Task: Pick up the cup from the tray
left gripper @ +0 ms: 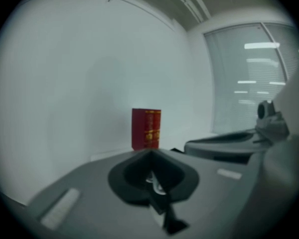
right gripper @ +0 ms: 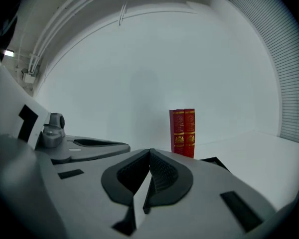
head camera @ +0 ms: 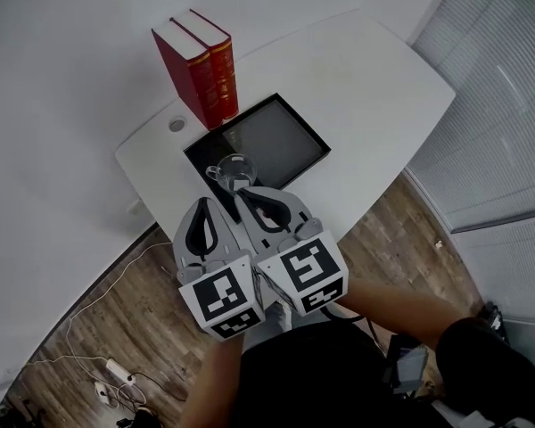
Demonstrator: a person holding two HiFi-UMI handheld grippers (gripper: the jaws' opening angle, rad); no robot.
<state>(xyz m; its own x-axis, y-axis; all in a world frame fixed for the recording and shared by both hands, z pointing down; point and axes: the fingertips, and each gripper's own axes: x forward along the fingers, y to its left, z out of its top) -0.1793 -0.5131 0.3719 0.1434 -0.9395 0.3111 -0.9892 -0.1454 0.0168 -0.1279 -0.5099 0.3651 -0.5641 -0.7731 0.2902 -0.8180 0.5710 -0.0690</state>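
L gripper (left gripper: 150,153): jaws together, nothing held. R gripper (right gripper: 149,151): same, closed & empty. Both sit side by side w/ tips just beside the cup (head camera: 232,172); can't tell if touching. Cup is clear glass, upright in the near corner of the black tray (head camera: 285,136) on the white tabletop (head camera: 366,78), red books (head camera: 201,65) behind. Approach stage only, cup not picked up. Left to do: open jaws, grip cup, lift off tray.

One white table (head camera: 366,87) carries two red books (head camera: 201,69) at its far left, one black tray (head camera: 276,141) beside them, and one clear cup (head camera: 232,173) at the tray's near end.
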